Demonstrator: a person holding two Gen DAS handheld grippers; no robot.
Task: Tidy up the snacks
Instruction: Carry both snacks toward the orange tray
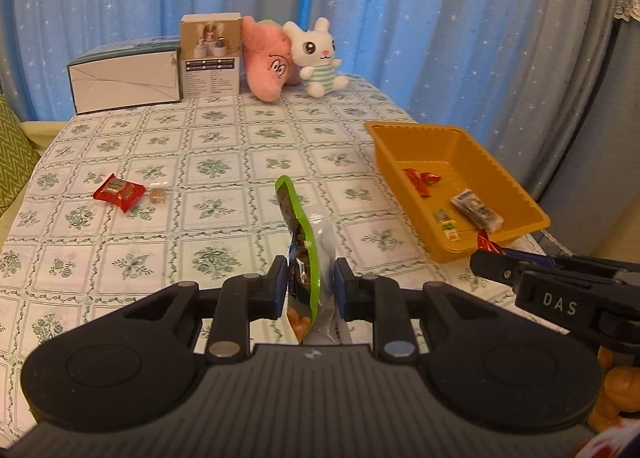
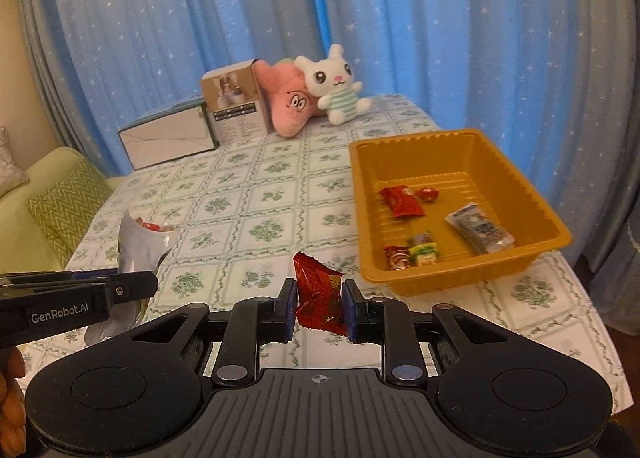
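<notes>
My left gripper (image 1: 311,286) is shut on a green-edged snack pouch (image 1: 306,242) and holds it upright above the table; the pouch also shows in the right wrist view (image 2: 140,246). My right gripper (image 2: 320,310) is shut on a red snack packet (image 2: 320,298), just short of the orange tray (image 2: 520,258). The tray (image 1: 420,194) holds several small snacks, among them a red packet (image 2: 402,202) and a clear-wrapped bar (image 2: 478,228). A red packet (image 1: 119,192) and a small wrapped candy (image 1: 158,195) lie on the table at the left.
A white box (image 1: 124,76), a brown carton (image 1: 211,54), a pink plush (image 1: 268,58) and a white bunny plush (image 1: 320,54) stand at the table's far edge. Blue curtains hang behind. A sofa with a green cushion (image 2: 68,206) is at the left.
</notes>
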